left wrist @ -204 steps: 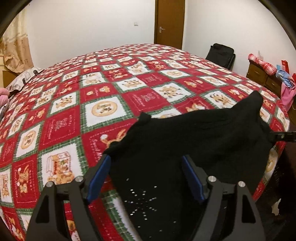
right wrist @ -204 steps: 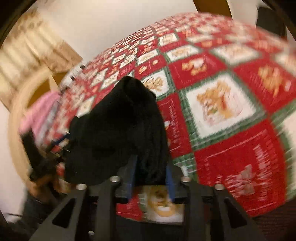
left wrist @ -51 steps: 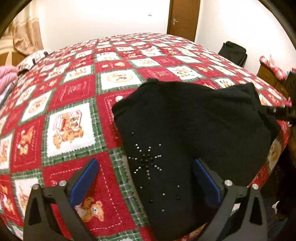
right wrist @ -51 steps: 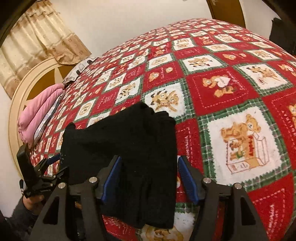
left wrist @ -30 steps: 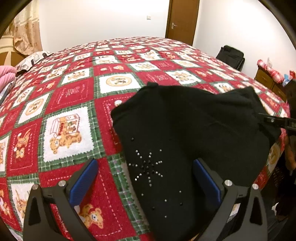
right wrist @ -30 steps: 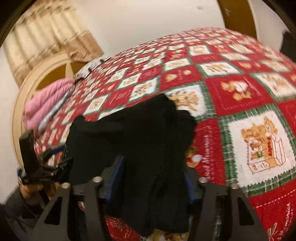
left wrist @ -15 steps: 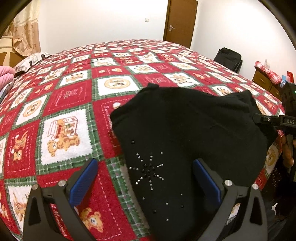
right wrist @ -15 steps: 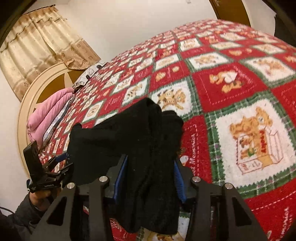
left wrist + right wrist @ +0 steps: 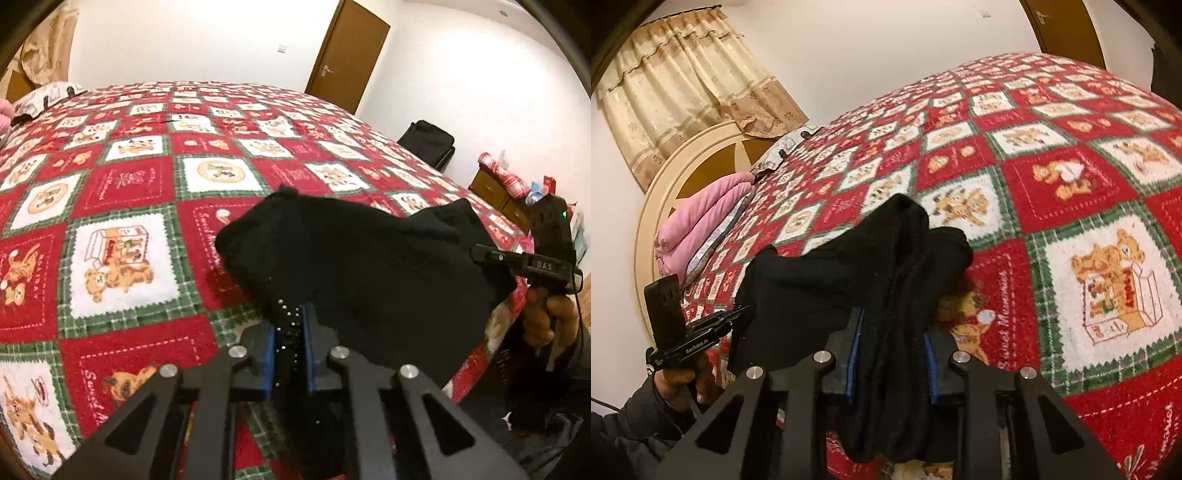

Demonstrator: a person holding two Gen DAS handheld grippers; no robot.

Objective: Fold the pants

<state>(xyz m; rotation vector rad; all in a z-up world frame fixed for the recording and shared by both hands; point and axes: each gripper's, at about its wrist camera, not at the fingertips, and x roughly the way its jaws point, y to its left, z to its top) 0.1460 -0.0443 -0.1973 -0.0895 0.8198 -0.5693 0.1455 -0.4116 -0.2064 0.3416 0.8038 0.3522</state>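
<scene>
Bed quilt wide and bare beyond | pants bunched at near edge | left tongs clamp studded hem; right tongs closing on thick folded end

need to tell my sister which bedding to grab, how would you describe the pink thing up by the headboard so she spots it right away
Start at the big bed with the red, green and white teddy-bear quilt and go to its head, where the round cream and brown headboard stands under the beige curtain. The folded pink blanket lies against it at the quilt's edge. It is the only plain pink, puffy thing there; the black pants lie nearer.
</scene>
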